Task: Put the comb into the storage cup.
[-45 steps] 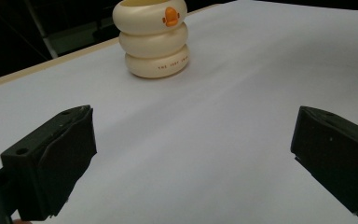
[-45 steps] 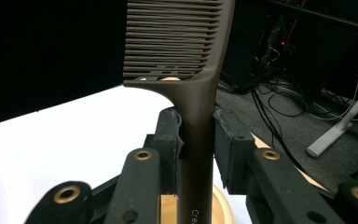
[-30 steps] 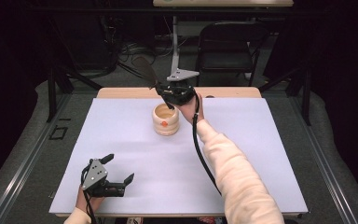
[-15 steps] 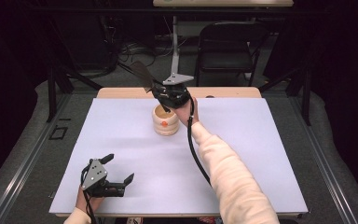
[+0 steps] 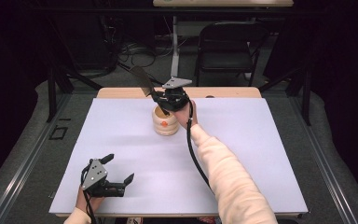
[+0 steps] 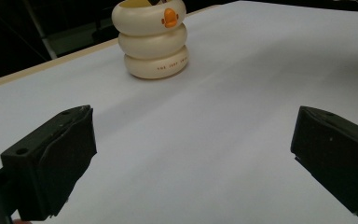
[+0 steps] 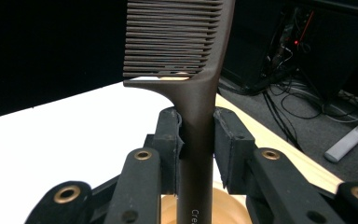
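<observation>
Brown comb clamped in right tool, handle end hidden inside cream holder; left tool wide, empty.

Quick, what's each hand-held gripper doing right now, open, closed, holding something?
Left hand-held gripper: open, empty.
Right hand-held gripper: closed on the comb.

One dark brown plastic comb with long handle, toothed end up. One cream ring-stacked holder cup with orange duck mark; three bulging rings in its stack, one duck mark on top ring. One white-covered worktop. Two black hand-held grippers: left gripper, right gripper; two jaws on each, one trailing cable on each, one grey three-cornered plate on each. One dark folding chair on floor beyond worktop. One pale sleeve.
</observation>
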Demonstrator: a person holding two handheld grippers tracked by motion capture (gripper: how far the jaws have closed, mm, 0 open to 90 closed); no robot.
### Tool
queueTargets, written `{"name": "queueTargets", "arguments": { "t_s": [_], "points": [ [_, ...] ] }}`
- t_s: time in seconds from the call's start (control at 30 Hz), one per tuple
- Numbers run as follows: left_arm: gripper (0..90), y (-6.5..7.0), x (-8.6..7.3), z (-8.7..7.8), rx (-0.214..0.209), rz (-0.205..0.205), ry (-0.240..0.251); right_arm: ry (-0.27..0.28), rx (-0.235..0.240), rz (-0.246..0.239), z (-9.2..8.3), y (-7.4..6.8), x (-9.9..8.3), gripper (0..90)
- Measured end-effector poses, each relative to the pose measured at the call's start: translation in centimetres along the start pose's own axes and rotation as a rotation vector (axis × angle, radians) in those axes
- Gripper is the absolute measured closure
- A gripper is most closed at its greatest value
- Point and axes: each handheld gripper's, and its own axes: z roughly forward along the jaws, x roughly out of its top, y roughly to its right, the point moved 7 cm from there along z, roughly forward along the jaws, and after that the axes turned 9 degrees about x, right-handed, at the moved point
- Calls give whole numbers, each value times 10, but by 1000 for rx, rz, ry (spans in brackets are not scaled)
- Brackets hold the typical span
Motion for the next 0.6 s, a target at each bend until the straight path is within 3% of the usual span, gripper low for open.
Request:
{"name": "queueTargets", "arguments": {
  "t_s": [0.6],
  "points": [
    [2, 0, 0, 0, -1, 0, 0, -32, 13, 2, 8, 4, -21, 718]
  ]
}}
